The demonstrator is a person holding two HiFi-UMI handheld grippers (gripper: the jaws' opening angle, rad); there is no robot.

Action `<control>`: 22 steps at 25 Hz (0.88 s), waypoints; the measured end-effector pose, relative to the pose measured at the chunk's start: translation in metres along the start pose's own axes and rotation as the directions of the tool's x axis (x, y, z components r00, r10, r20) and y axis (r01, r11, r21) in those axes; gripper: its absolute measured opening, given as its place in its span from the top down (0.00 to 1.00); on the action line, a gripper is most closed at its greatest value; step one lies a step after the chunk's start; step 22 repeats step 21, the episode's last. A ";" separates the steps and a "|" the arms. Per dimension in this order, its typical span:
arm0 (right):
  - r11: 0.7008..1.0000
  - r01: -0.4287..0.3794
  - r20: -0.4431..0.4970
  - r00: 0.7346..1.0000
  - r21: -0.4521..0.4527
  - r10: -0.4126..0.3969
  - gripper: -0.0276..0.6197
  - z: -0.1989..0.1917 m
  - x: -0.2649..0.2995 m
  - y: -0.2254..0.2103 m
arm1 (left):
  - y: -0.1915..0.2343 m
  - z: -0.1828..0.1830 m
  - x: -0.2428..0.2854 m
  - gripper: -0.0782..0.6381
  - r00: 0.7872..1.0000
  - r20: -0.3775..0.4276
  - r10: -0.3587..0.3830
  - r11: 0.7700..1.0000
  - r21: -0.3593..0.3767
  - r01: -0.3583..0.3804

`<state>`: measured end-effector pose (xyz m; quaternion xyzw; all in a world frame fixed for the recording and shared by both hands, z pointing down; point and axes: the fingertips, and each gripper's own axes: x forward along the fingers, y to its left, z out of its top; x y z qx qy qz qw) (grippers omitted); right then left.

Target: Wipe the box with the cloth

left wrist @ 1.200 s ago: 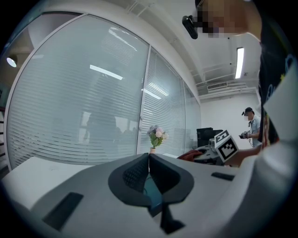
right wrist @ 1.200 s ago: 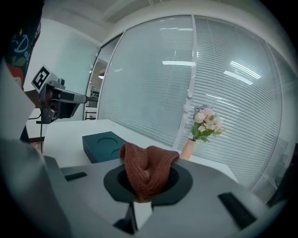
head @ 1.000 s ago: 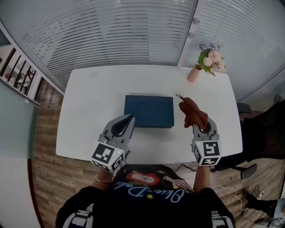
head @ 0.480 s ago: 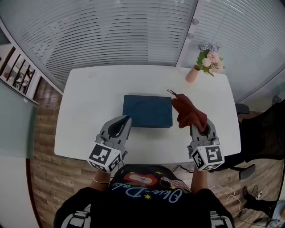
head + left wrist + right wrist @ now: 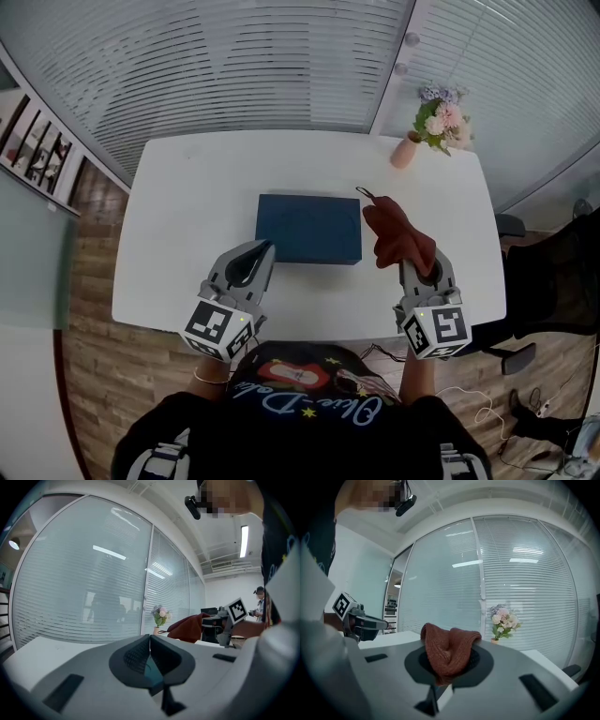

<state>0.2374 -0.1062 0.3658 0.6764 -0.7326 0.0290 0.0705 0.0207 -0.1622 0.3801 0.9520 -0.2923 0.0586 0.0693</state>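
A dark blue flat box lies in the middle of the white table. My right gripper is shut on a rust-red knitted cloth, which bunches up out of its jaws just right of the box and above the table. My left gripper hovers at the box's near left corner, jaws pressed together with nothing between them. From the left gripper view the cloth shows off to the right.
A pink vase of flowers stands at the table's far right corner. A black office chair sits right of the table. Glass walls with blinds lie behind. Wooden floor surrounds the table.
The right gripper has carried the cloth a little left and farther from me, nearer the box's right edge. The left gripper has barely shifted.
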 end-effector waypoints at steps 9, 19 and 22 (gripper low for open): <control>1.000 -0.002 0.008 1.000 0.001 0.002 0.92 0.001 0.002 -0.003 | 0.000 0.002 0.001 0.89 1.000 0.002 0.016 1.000 0.005 -0.016; 1.000 -0.011 0.015 1.000 0.013 0.011 0.92 0.000 0.001 -0.001 | 0.001 0.002 -0.004 0.89 0.999 -0.006 0.040 0.999 0.005 -0.040; 1.000 -0.011 0.015 1.000 0.013 0.010 0.92 -0.001 0.000 0.000 | 0.000 0.001 -0.006 0.89 0.999 -0.011 0.040 0.999 0.003 -0.040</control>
